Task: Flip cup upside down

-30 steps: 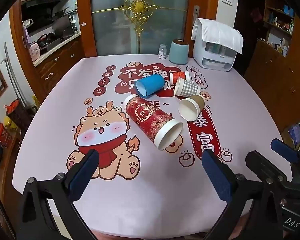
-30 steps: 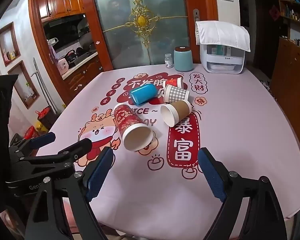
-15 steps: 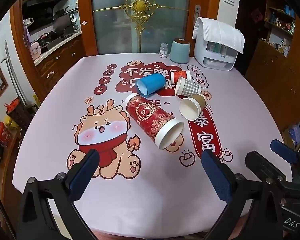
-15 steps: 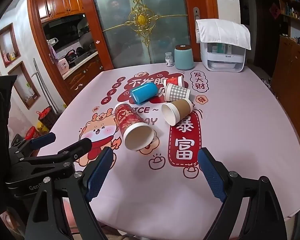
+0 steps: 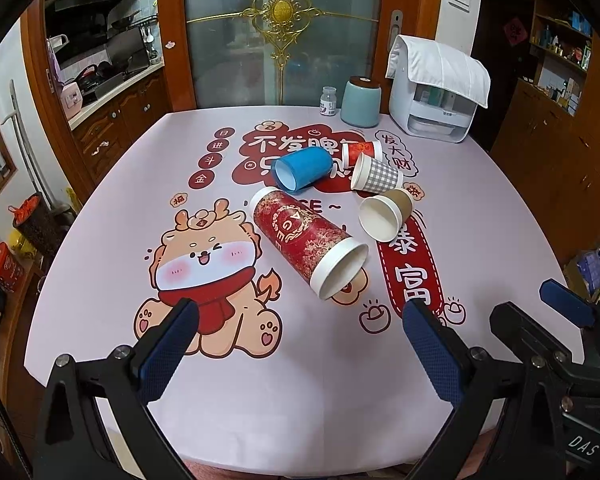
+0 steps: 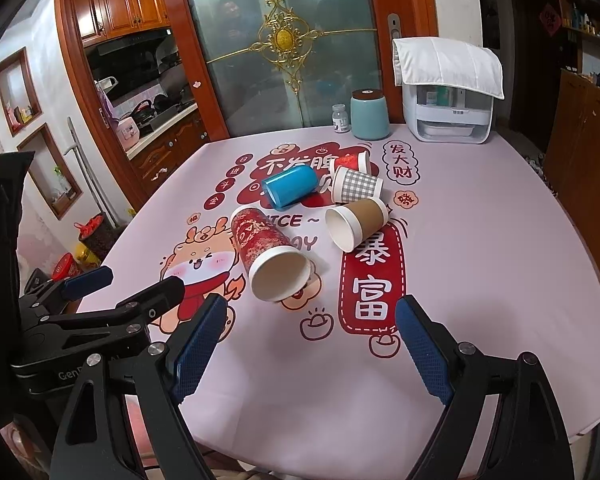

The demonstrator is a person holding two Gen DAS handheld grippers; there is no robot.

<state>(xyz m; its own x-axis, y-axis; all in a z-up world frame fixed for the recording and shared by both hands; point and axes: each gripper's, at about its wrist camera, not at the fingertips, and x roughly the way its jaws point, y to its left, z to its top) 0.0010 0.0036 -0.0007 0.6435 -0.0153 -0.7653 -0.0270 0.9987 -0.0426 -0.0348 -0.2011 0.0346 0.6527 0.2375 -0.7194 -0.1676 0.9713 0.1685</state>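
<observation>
Several paper cups lie on their sides mid-table: a tall red patterned cup (image 5: pixel 306 242) (image 6: pixel 266 248) nearest me, a brown cup (image 5: pixel 386 214) (image 6: pixel 358 222), a grey checked cup (image 5: pixel 376 174) (image 6: pixel 356 190), a blue cup (image 5: pixel 302 170) (image 6: pixel 290 186) and a small red cup (image 5: pixel 362 150) (image 6: pixel 352 161). My left gripper (image 5: pixel 300 354) is open and empty above the near table edge, short of the tall red cup. My right gripper (image 6: pixel 306 350) is open and empty, also short of the cups. The right gripper also shows in the left wrist view (image 5: pixel 540 320), the left gripper in the right wrist view (image 6: pixel 120 292).
The pink printed tablecloth (image 5: pixel 260 400) covers the table. At the far edge stand a teal canister (image 5: pixel 360 102), a small white bottle (image 5: pixel 328 100) and a white appliance under a cloth (image 5: pixel 436 92). Wooden cabinets stand to the right (image 6: pixel 580 152) and left.
Both views have edged slightly closer to the cups. The cups have not moved and both grippers stay open.
</observation>
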